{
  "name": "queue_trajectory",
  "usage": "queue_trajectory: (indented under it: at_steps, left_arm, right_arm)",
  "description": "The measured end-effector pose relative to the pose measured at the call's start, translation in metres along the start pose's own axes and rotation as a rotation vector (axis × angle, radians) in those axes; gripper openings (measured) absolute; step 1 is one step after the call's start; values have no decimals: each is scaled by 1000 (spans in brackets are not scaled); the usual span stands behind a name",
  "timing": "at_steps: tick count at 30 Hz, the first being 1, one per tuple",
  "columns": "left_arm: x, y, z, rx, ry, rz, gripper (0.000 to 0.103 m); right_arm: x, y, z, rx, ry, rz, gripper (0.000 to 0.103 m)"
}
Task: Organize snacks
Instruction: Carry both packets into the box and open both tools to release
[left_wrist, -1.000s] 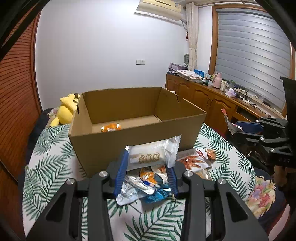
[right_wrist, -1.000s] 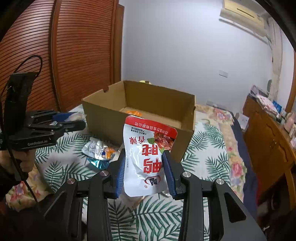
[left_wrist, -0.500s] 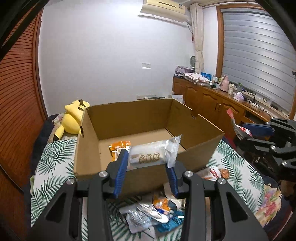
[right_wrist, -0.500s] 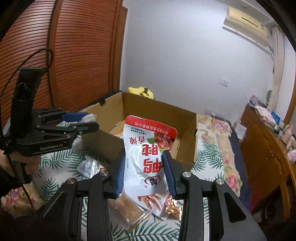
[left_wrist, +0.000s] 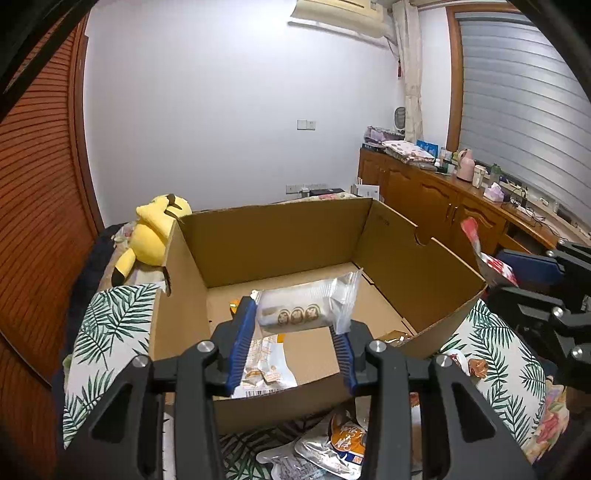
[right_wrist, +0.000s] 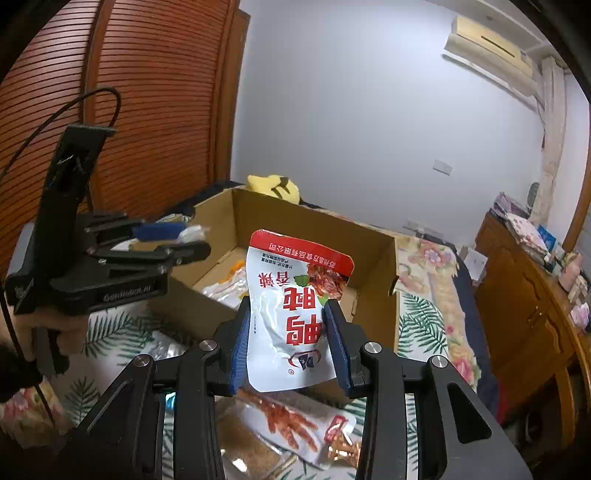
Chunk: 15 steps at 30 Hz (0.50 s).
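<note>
An open cardboard box (left_wrist: 424, 266) stands on a leaf-print cloth. My left gripper (left_wrist: 293, 332) is shut on a clear-wrapped white snack roll (left_wrist: 299, 308), held above the box's near part. Two snack packets (left_wrist: 262, 365) lie on the box floor. My right gripper (right_wrist: 288, 339) is shut on a white and red pouch (right_wrist: 291, 314), upright, just before the box's (right_wrist: 373, 254) near wall. The left gripper (right_wrist: 162, 240) shows at that view's left, over the box's edge. The right gripper (left_wrist: 532, 266) with its pouch shows at the right of the left wrist view.
Loose snack packets (left_wrist: 332, 446) lie on the cloth in front of the box, among them a clear pack of red strips (right_wrist: 291, 424). A yellow plush toy (left_wrist: 155, 232) lies behind the box. Wooden cabinets (left_wrist: 443, 206) line the right wall. A slatted wooden door (right_wrist: 147, 110) is at left.
Both grippers have moved forward towards the box with their snacks. The left one has passed from in front of the box to over its inside; the box looms larger in both views.
</note>
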<state>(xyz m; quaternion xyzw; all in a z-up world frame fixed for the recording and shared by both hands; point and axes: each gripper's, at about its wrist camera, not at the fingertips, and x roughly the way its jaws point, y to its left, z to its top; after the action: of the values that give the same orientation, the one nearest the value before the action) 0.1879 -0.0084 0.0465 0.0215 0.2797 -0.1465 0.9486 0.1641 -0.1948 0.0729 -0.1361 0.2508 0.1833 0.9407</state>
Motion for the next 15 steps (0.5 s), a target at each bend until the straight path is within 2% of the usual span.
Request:
queue_trajectory:
  at_steps: [6,8,9,13,15]
  left_arm:
    - [6,3,-1,-4,11,5,42]
    - [5,4,-1,-4,7,8,59]
    - [5,5,-2,-5,4,9,62]
    - [3,8,-5,-10,2,4,63]
    - [2,9,-6,-9,1,4,69]
  right_arm:
    - [24,-4,4,21,12,-9,37]
    - [30,-5,3,32,15,-11,37]
    - [32,-5,3,35,14,-12,37]
    - [39,-5,2,32,18,-33,38]
    - [43,-8,1,49,25,-35,38]
